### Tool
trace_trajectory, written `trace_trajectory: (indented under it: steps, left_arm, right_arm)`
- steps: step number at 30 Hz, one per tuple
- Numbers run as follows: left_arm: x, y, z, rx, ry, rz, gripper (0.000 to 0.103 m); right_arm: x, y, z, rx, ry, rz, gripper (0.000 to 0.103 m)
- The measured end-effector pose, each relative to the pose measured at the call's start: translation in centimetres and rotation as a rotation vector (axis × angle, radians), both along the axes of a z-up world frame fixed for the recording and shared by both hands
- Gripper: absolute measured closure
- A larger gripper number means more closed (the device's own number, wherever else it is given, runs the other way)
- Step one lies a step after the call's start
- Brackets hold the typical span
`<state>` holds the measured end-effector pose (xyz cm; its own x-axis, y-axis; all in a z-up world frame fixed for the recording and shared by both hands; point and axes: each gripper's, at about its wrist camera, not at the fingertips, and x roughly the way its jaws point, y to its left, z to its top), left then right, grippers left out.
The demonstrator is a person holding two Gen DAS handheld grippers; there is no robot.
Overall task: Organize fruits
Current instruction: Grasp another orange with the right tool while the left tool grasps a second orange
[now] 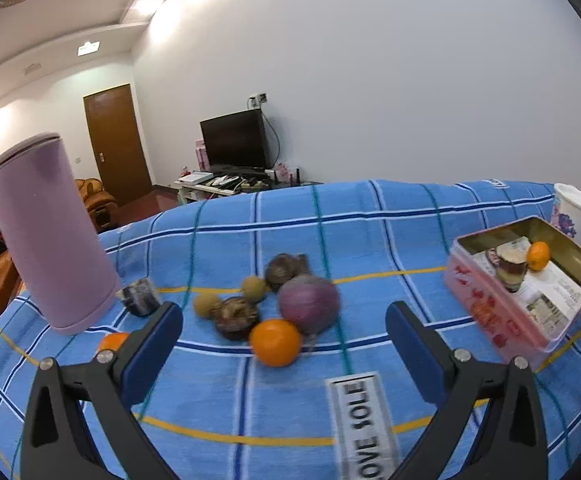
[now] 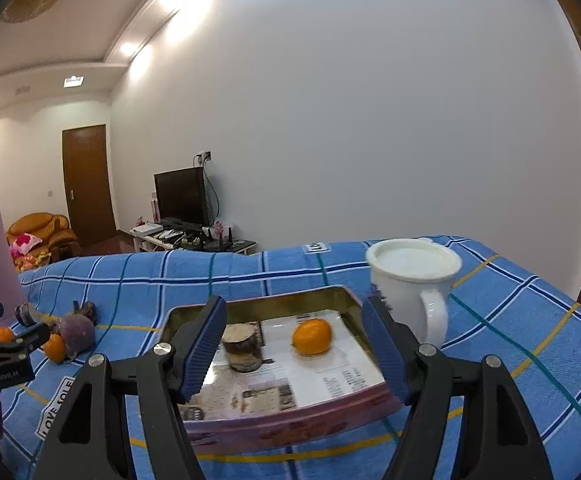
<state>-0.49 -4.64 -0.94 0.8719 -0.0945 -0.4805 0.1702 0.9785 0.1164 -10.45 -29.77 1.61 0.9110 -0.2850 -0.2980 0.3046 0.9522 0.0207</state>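
The tabletop [image 1: 370,216], under a loose blue checked cloth, is soft and wrinkled, so round fruit could roll if nudged. The tall lilac cylinder [image 1: 50,232] stands just beside the pile and looks easy to topple with a careless sweep. The pink tin box [image 2: 290,428] already holds 1 orange [image 2: 312,336] and a dark cut piece; the white mug [image 2: 414,280] stands just beside its far corner and could be knocked. The left gripper [image 1: 284,334] has its fingers wide apart and empty, aimed at the pile where the purple fruit [image 1: 308,304] touches the front orange [image 1: 275,342]; closing on 1 may push the other away. The right gripper [image 2: 294,350] hangs over the box, fingers wide and holding nothing.
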Motion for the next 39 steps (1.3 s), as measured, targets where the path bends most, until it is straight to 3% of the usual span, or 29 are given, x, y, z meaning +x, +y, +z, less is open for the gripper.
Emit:
trace_trajectory:
  steps: [11,20,28,33,39]
  left_arm:
    - [0.7,4.6,0.0,-0.016,0.003,0.05,0.0]
    - [2.0,8.1,-0.2,-0.043,0.027,0.093,0.0]
    - [3.6,12.8,-0.5,-0.052,0.092,0.198,0.0]
    - [5.2,16.7,-0.9,-0.059,0.166,0.322,0.0]
    - [5.5,20.1,-0.5,-0.123,0.187,0.37,0.0]
  right_arm:
    - [2.0,4.8,-0.4,0.016,0.045,0.045,0.032]
    - [4.4,9.9,-0.8,0.035,0.071,0.139,0.032]
    - [7.5,14.5,-1.6,0.053,0.137,0.262,0.032]
    - [10.1,17.3,-2.8,0.087,0.258,0.344,0.032]
    - [13.0,20.3,-4.7,0.162,0.403,0.427,0.032]
